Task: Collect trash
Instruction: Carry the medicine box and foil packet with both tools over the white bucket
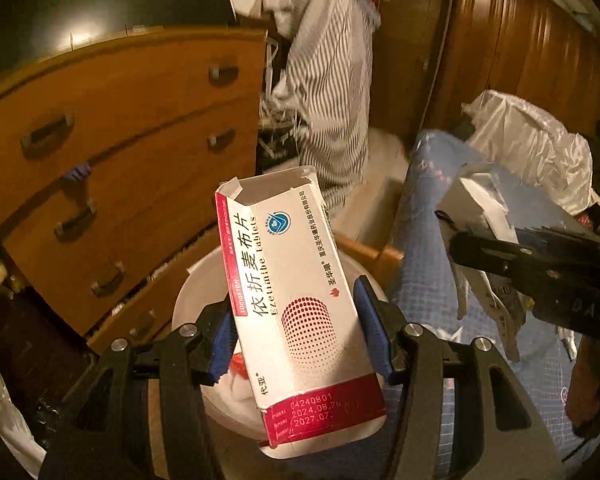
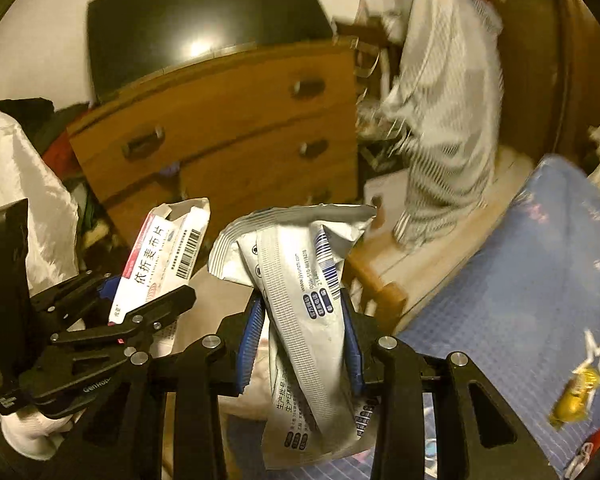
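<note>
Both pieces of trash are already picked up, so the collecting looks about halfway through and the dropping is what remains. The left gripper (image 1: 296, 336) is clamped by its blue pads on a torn-open white and red cardboard tablet box (image 1: 296, 308), which stands tilted above a white round plastic bin (image 1: 198, 292) near the bottom of the left wrist view, just in front of the orange-brown wooden chest of drawers (image 1: 112, 152). The right gripper (image 2: 302, 344) is closed on a crumpled silver-white foil wrapper (image 2: 300, 304), held up to the right of the box, over the edge of a blue quilted bedcover (image 2: 532, 300). On that cover, near and far right, a small gold foil sweet wrapper (image 2: 578, 390) lies uncollected; it probably comes next once both loads are released into the bin.
</note>
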Motion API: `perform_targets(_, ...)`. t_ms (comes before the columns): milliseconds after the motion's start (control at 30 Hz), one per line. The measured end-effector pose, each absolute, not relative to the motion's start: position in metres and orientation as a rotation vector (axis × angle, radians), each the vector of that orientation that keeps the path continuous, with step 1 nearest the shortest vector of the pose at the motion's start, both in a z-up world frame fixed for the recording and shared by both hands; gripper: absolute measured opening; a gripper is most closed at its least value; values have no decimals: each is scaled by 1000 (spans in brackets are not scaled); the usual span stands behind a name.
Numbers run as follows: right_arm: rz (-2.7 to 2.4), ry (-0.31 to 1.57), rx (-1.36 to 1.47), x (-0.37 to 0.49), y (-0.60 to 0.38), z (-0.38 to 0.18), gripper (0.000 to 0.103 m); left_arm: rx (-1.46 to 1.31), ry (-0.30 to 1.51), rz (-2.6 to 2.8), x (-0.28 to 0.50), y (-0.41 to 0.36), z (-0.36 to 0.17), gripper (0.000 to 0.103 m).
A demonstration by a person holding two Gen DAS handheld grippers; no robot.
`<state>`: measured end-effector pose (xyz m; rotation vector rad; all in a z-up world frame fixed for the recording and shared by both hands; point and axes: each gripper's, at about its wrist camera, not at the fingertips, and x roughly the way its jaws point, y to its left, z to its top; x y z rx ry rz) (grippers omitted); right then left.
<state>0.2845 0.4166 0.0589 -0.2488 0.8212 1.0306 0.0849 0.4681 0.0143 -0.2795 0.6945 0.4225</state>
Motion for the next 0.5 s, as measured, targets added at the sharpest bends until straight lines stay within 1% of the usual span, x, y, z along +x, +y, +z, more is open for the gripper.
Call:
perform_targets(233, 1046, 1014, -293, 314, 487, 14, 38, -329, 817, 410, 98, 506, -19, 52)
perform_targets(500, 1034, 1093, -299, 329, 507, -12, 38, -339, 878, 414, 107, 527, -41, 52)
